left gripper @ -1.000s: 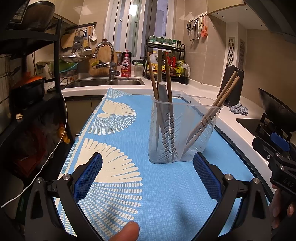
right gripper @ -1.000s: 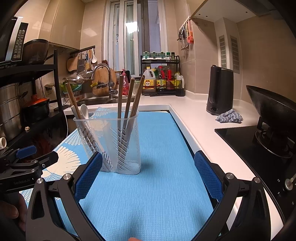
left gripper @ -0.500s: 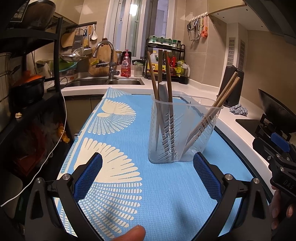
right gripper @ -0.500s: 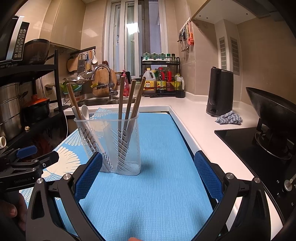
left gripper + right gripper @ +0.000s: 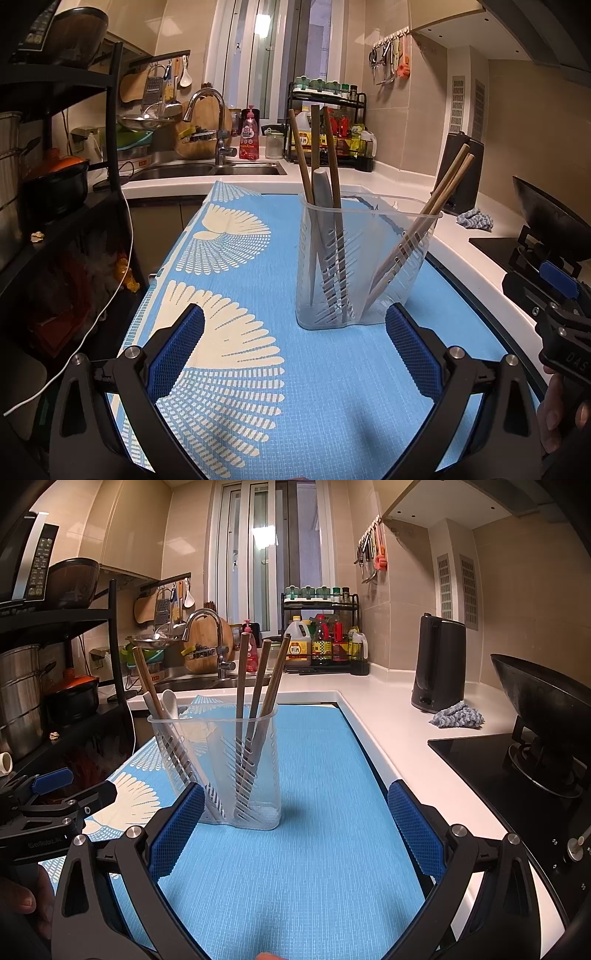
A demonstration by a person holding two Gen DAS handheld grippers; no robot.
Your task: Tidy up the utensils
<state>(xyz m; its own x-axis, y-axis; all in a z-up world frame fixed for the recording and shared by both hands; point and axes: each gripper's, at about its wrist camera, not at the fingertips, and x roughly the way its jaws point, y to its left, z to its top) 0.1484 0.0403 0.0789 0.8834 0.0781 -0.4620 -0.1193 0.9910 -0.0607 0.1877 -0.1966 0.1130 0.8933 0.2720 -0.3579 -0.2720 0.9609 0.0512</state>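
A clear plastic utensil holder (image 5: pixel 364 266) stands upright on the blue mat (image 5: pixel 236 369); it also shows in the right wrist view (image 5: pixel 221 768). It holds wooden chopsticks (image 5: pixel 424 225) in two groups and a white spoon (image 5: pixel 170 702). My left gripper (image 5: pixel 295 343) is open and empty, just short of the holder. My right gripper (image 5: pixel 295 823) is open and empty, with the holder ahead and to its left. Each gripper's body shows at the edge of the other's view.
A sink with a tap (image 5: pixel 218 129) lies beyond the mat. A black kettle (image 5: pixel 439 664) and a grey cloth (image 5: pixel 458 716) sit on the white counter to the right. A black wok (image 5: pixel 543 701) stands on the hob. A black shelf rack (image 5: pixel 55 664) is on the left.
Nothing in the holder has moved. Both grippers stay open and nearly still.
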